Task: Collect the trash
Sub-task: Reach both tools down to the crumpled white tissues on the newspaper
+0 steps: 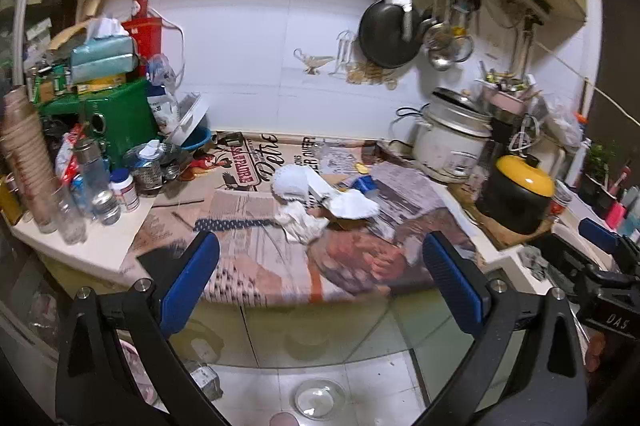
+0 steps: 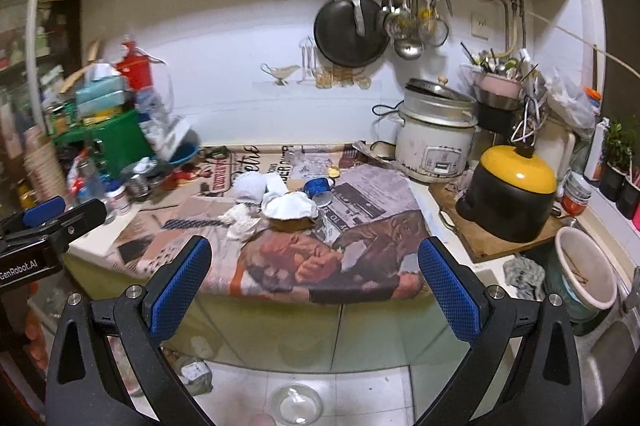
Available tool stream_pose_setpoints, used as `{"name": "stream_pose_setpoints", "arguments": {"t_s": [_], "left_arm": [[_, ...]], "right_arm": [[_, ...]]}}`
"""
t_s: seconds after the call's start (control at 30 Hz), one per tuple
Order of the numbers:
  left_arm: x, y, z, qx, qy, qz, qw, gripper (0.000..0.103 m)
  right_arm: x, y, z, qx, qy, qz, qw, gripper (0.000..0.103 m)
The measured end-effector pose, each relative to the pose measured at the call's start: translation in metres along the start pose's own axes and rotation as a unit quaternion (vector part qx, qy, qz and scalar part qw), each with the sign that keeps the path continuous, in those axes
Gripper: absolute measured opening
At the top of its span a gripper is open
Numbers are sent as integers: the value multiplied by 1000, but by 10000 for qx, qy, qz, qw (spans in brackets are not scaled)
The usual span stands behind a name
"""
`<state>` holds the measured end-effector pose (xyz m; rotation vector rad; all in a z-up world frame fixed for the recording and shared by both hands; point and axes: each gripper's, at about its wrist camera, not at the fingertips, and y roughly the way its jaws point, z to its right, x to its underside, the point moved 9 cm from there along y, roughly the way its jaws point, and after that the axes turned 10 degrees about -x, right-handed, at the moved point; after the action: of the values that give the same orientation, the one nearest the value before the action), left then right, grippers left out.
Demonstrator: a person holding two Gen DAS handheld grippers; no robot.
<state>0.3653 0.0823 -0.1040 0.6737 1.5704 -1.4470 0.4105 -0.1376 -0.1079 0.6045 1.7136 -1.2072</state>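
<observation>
A heap of trash lies mid-counter on newspaper: white paper plates (image 1: 352, 203) (image 2: 290, 205), crumpled tissue (image 1: 300, 222) (image 2: 240, 222) and a blue cup (image 1: 366, 183) (image 2: 318, 185). My left gripper (image 1: 320, 266) is open and empty, held in front of the counter edge, short of the heap. My right gripper (image 2: 314, 270) is open and empty, also short of the counter edge. Each gripper shows at the side of the other's view: the right one (image 1: 600, 266), the left one (image 2: 44, 222).
Newspaper (image 1: 260, 266) (image 2: 360, 226) covers the counter. Bottles, jars and a green box (image 1: 116, 121) crowd the left. A rice cooker (image 2: 436, 141) and a black-and-yellow pot (image 2: 512, 197) stand right, with a white bucket (image 2: 586, 274) by the sink. A glass bowl (image 2: 296, 406) sits on the floor.
</observation>
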Motion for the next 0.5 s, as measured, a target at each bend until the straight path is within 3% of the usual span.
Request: {"name": "stream_pose_setpoints", "arguments": {"t_s": [0.23,0.5], "left_arm": [[-30,117,-27,-73,249,-528,9983,92],[-14,231,-31,-125,383,-1337,9902,91]], "right_arm": [[-22,86,7,331,163,-393,9985,101],[-5,183,14,195,478,-1228,9911,90]]}}
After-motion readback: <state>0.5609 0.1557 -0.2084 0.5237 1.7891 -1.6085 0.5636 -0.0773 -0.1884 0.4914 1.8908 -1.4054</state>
